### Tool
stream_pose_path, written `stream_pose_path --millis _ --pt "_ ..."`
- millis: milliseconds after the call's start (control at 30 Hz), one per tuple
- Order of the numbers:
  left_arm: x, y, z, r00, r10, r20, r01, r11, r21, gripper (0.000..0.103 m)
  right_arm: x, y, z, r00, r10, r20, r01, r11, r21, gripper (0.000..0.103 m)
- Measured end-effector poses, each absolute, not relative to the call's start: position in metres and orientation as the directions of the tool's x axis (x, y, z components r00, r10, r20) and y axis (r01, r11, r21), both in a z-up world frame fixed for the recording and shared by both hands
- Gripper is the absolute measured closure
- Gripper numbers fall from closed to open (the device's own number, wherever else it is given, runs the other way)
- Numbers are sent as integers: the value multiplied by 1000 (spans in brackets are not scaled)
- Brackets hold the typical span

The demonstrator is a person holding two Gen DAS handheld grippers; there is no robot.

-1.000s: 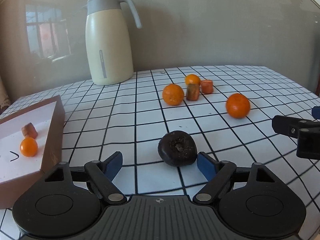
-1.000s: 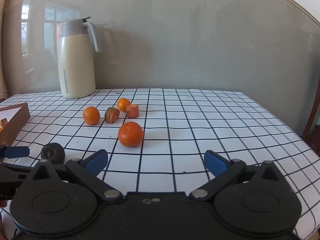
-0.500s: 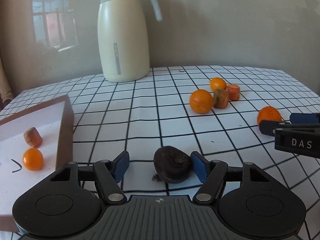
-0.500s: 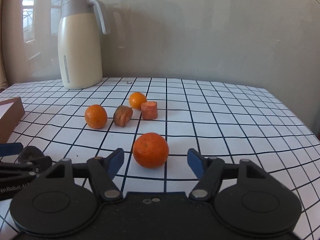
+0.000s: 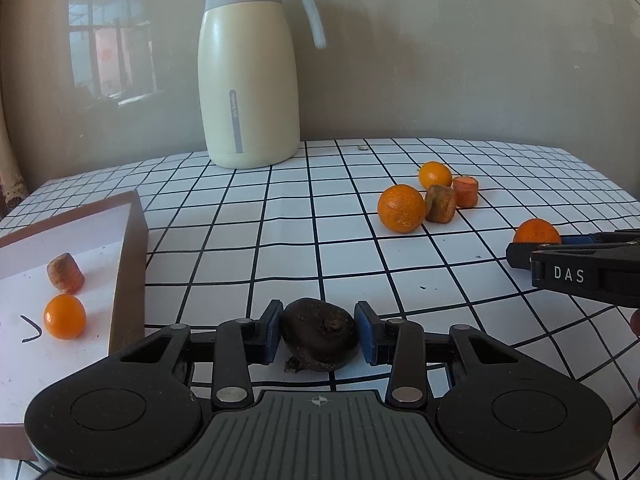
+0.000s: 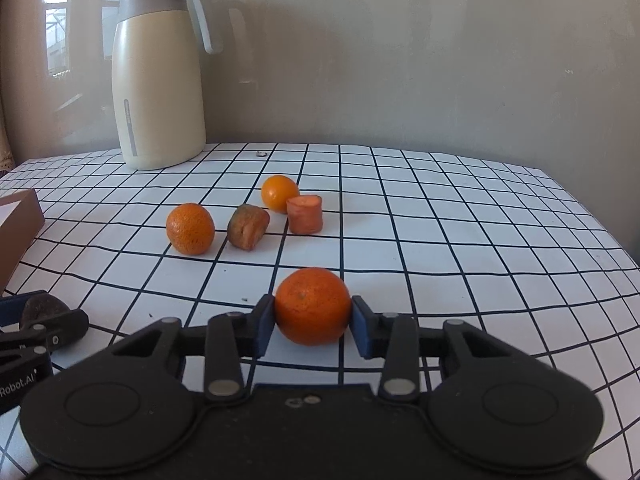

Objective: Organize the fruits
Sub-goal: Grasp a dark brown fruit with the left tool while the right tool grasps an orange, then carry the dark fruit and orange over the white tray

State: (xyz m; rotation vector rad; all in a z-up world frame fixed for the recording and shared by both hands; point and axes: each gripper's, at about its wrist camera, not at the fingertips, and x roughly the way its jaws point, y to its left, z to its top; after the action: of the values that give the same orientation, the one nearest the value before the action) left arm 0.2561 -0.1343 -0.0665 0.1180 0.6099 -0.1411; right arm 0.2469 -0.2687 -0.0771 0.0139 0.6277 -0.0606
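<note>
My left tongs (image 5: 319,334) were closing on the dark fruit (image 5: 320,334) just right of the box (image 5: 128,264), my right tongs (image 6: 313,322) closing on the mandarin (image 6: 313,306) further right, and I feared either rounded fruit squirting out onto the desk (image 6: 440,240).

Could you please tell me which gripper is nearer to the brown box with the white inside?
Left. The left gripper, closing on a dark wrinkled fruit, sits just beside the brown box. The right gripper, closing on an orange mandarin, is farther away.
</note>
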Motion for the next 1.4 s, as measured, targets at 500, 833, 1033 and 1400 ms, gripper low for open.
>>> stream_pose_path --millis 500,833,1033,1400 --pt "224 -128 -40 860 -124 -495 193 977 91 64 215 -275 -56 840 -73 -537 78 997 -13 72" --pt "194 -107 -10 899 -127 -418 191 975 116 64 190 -250 -25 878 -46 -476 32 999 -38 72" --pt "185 -87 3 916 -107 -385 163 980 116 64 182 -234 -7 894 -22 -448 5 999 -40 72" --pt "173 -35 14 933 -25 -359 71 991 117 64 182 -181 8 909 66 -411 -93 995 -45 72"
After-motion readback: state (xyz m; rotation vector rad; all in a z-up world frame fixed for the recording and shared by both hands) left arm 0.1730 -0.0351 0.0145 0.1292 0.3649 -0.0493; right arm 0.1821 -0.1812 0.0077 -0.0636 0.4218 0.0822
